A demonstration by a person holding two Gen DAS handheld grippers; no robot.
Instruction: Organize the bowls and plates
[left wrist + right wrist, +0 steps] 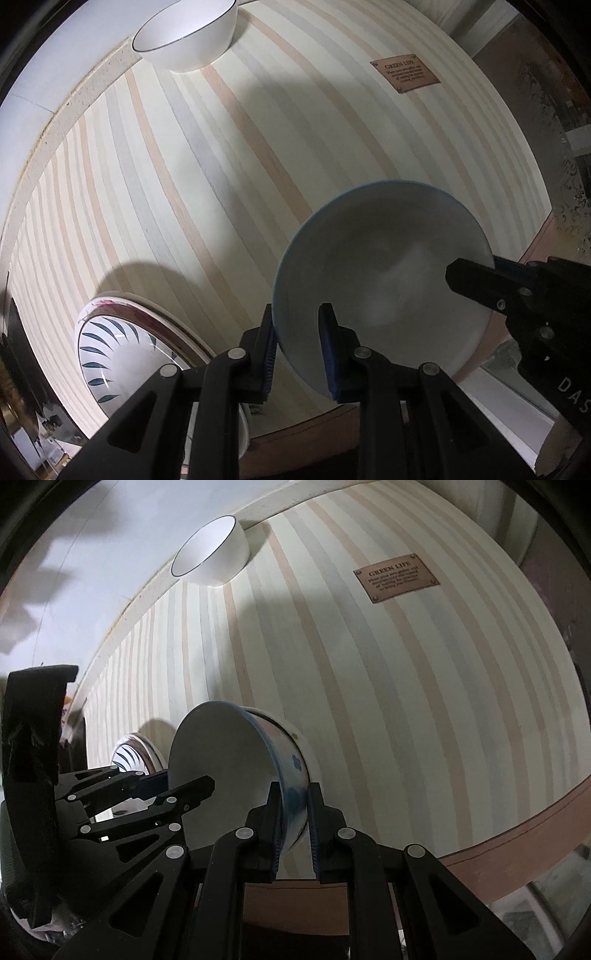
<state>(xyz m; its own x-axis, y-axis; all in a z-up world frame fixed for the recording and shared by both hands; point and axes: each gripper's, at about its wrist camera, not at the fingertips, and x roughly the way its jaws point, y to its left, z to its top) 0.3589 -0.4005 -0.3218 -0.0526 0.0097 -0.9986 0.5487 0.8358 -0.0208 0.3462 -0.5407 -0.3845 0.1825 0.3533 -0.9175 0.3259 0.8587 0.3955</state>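
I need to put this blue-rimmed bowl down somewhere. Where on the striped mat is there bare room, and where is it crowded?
The widest bare patch is the middle of the striped mat, between the white bowl by the wall, the brown label and the leaf-pattern plate. It is crowded near the plate, where both grippers' jaws hold the blue-rimmed bowl.

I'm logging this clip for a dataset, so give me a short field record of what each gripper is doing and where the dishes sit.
held item: blue-rimmed bowl, tipped on its side
left gripper: shut on the bowl's rim, one finger inside, one outside
right gripper: shut on the opposite rim, one finger on each side of the wall
white bowl: apart, at the far edge of the striped mat
leaf-pattern plate: on the mat, left of the held bowl
label: brown patch on the mat reading GREEN LIFE
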